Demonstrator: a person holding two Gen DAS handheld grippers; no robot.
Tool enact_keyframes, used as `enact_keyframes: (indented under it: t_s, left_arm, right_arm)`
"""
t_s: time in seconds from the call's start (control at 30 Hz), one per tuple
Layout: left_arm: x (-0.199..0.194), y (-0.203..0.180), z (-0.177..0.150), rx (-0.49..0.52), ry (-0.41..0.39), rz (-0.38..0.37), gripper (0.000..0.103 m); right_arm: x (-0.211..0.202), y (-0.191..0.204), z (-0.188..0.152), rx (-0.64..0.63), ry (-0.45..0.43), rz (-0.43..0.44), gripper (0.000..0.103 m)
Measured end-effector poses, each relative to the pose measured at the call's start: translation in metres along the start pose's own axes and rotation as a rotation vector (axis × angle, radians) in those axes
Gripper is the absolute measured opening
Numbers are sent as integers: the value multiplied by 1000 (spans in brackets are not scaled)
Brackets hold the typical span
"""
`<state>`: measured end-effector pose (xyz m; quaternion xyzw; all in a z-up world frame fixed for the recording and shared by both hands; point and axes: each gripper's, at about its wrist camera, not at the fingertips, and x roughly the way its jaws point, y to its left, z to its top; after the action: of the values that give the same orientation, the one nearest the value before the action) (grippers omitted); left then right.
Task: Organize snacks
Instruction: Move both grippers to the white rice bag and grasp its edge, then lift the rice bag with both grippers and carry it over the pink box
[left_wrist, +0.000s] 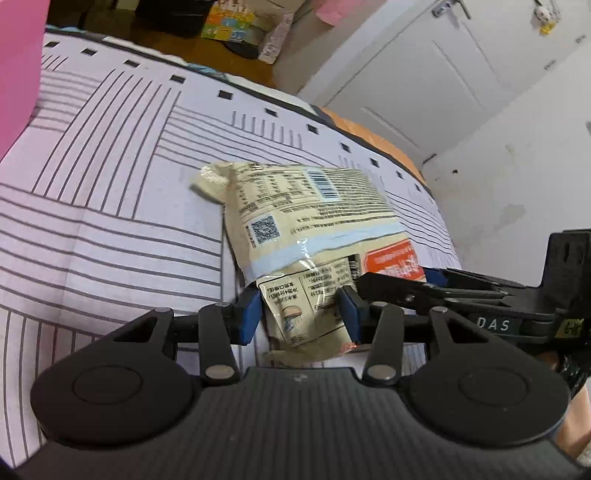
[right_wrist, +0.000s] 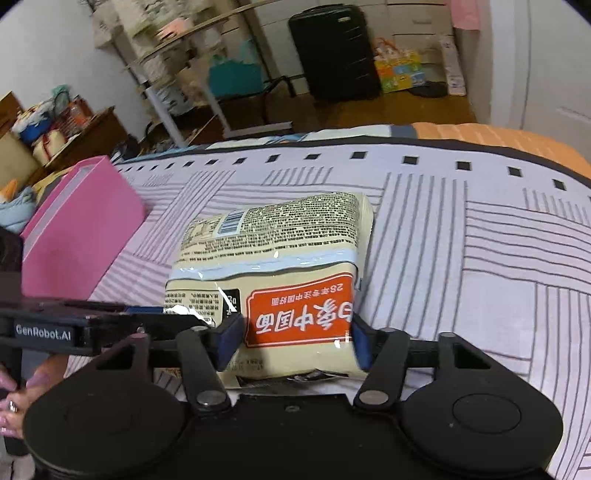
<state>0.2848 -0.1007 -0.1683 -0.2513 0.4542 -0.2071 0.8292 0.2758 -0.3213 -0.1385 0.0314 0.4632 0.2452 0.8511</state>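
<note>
"DAS" in pale letters on black gripper body at right. "GenRobot.AI" on black gripper bar at left. Beige snack packet: orange label, white Chinese characters upside down, "28" legible; barcode, QR code, fine print unreadable.

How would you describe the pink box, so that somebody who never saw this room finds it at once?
Look at the bed with the striped bedspread. The pink box stands on it, left of the beige noodle packet. It is the only plain, bright pink thing on the bed, while the packet carries print and an orange label.
</note>
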Motion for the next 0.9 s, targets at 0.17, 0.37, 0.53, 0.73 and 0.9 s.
enact_keyframes:
  t_s: [0.17,0.37,0.53,0.73,0.9]
  left_arm:
    - [-3,-10,3,53,46,20,44]
    - [-16,-17,0,77,86,37,44]
    - [-30,-24,-7,118,128,66,44]
    - [-60,-26,-16,133,144,69,44]
    - [-81,-28,-17,126,142,70,44]
  right_arm:
    - [-6,12,-1,-15,38,-25,59]
    - [-15,33,-1,-3,131,-63,61]
    - [-26,55,-5,-37,154,-72,62]
    - [-43,81,-10,-39,144,-85,62]
    - [-62,101,-21,-37,96,-95,62]
